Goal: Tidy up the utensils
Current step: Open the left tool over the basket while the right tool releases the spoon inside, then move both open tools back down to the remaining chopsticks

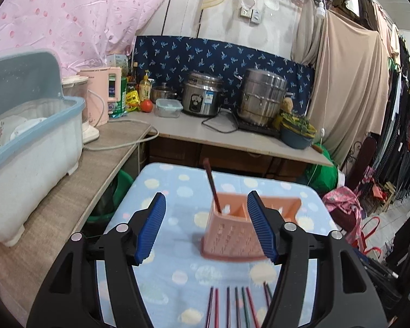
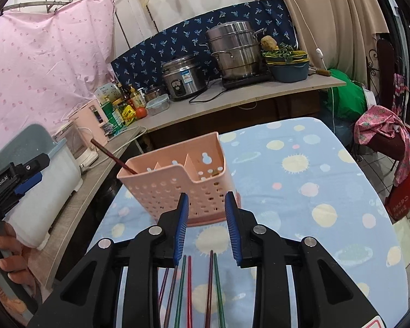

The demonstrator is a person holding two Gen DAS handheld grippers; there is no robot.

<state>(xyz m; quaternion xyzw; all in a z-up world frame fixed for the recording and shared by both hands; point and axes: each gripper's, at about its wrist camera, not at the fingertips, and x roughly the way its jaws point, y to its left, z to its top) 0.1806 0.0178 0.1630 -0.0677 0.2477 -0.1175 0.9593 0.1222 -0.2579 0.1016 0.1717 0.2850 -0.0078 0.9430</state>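
A pink perforated utensil holder (image 1: 232, 232) (image 2: 183, 186) stands on the table with the blue polka-dot cloth (image 1: 166, 180) (image 2: 314, 180). One dark red chopstick (image 1: 211, 186) (image 2: 112, 157) leans in its left compartment. Several coloured chopsticks (image 1: 237, 306) (image 2: 194, 289) lie side by side on the cloth in front of the holder. My left gripper (image 1: 206, 228) is open and empty, hovering just before the holder. My right gripper (image 2: 207, 229) is open and empty, above the far ends of the lying chopsticks. The left gripper also shows at the left edge of the right wrist view (image 2: 22, 180).
A dish box with a blue rim (image 1: 27, 142) sits on the grey counter (image 1: 68, 199) to the left. A rice cooker (image 1: 202, 95), a steel steamer pot (image 1: 262, 98) and bottles stand on the back counter. A chair with pink cloth (image 2: 380, 134) is to the right.
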